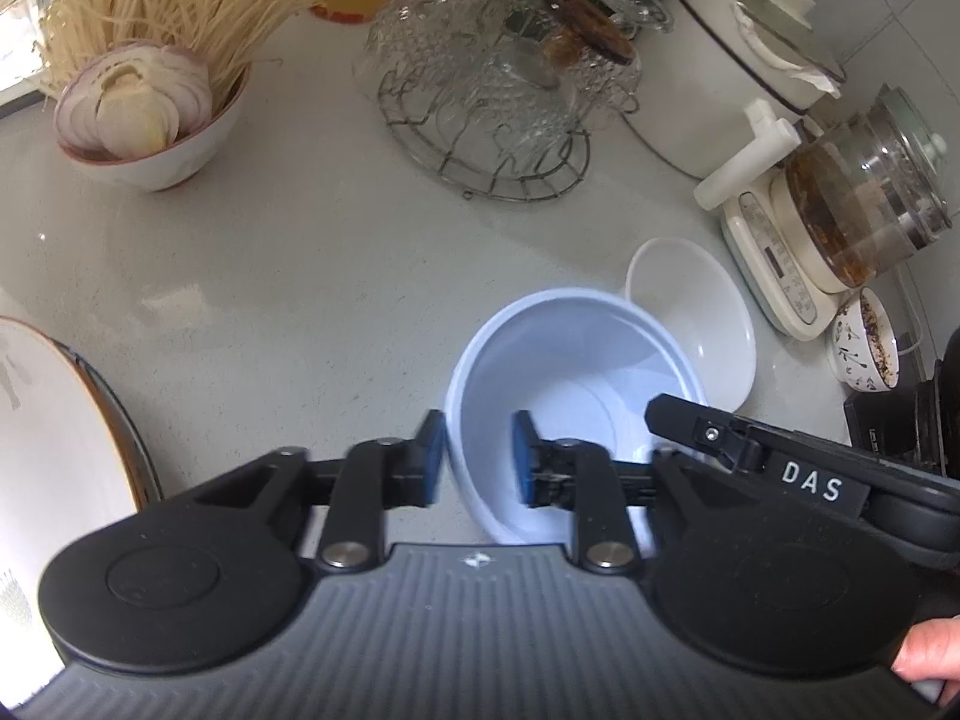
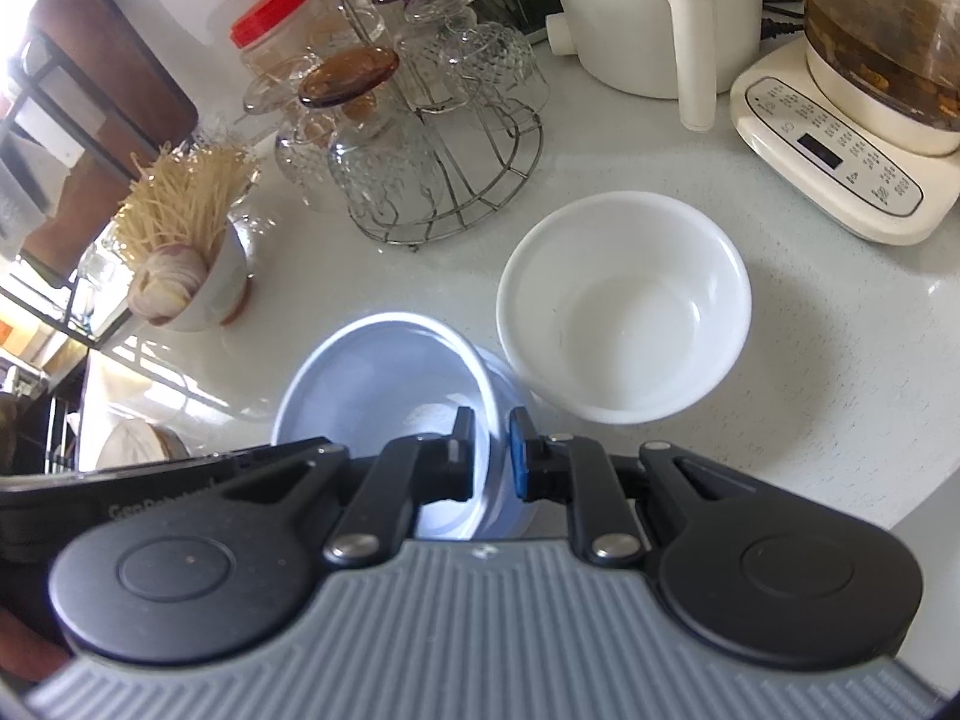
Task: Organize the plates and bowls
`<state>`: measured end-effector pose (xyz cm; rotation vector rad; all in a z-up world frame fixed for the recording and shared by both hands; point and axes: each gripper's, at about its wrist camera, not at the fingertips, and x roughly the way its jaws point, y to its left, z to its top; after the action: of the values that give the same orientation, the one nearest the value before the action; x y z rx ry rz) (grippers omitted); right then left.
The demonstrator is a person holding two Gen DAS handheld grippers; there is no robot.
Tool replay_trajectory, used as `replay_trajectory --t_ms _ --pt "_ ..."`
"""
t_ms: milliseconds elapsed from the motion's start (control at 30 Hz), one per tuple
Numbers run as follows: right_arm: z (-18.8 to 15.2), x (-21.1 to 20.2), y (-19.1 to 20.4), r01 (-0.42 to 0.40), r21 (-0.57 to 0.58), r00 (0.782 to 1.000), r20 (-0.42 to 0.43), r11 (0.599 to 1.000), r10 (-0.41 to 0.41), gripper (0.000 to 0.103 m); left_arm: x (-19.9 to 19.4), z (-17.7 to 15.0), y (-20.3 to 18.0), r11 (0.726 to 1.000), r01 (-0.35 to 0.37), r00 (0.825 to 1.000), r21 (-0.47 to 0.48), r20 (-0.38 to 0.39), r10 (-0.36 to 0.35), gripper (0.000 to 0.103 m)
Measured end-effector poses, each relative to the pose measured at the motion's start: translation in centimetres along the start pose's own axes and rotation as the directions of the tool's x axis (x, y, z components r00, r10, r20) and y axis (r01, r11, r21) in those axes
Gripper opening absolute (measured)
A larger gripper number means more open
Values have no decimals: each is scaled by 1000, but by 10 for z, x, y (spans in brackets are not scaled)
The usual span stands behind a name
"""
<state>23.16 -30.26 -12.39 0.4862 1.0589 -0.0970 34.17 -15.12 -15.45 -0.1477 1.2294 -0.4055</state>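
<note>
A light blue bowl (image 1: 570,372) stands upright on the pale counter, right beside an empty white bowl (image 1: 690,312). My left gripper (image 1: 477,456) straddles the blue bowl's left rim, one pad outside and one inside. It is open, and a gap shows at the inner pad. In the right wrist view my right gripper (image 2: 489,456) holds the opposite rim of the blue bowl (image 2: 372,372), its pads pressed on the wall. The white bowl (image 2: 624,306) sits just beyond it. Each gripper's black body shows at the edge of the other view.
A bowl of onion and dry noodles (image 1: 144,120) stands far left. A wire rack of glasses (image 1: 492,96), a white pot (image 1: 720,78) and a glass kettle on its base (image 1: 852,210) line the back. A small patterned bowl (image 1: 864,348) sits right, a brown-rimmed plate (image 1: 48,450) near left.
</note>
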Motion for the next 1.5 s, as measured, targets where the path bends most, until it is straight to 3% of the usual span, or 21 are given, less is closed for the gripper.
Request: replay_trajectory --t_ms 33,133,367,567,700,800,1500 --pt "0 0 0 2 5 1000 2 1000 -2 25 0 0 0 1000 1 1000 1 3 -1 49" --pt "0 -3 0 9 11 1000 15 1000 -9 40 -3 0 1 1000 5 1000 14 10 -5 51" --pt "-4 -13 -5 30 49 998 58 998 -33 39 -2 1 10 1000 -4 1000 7 27 4 51" --pt "-11 -3 -16 5 110 1000 19 994 -7 39 5 2 11 1000 21 1000 15 22 -21 48" --pt "-17 4 -16 -19 128 1000 6 992 18 33 10 -1 10 999 34 999 22 17 -34 34" --pt "-20 7 -14 -29 127 1000 4 991 29 29 13 -3 11 999 47 999 22 6 -47 31" --pt "-27 18 22 -32 103 999 -28 994 35 28 -5 -14 52 999 32 999 -19 2 -32 32"
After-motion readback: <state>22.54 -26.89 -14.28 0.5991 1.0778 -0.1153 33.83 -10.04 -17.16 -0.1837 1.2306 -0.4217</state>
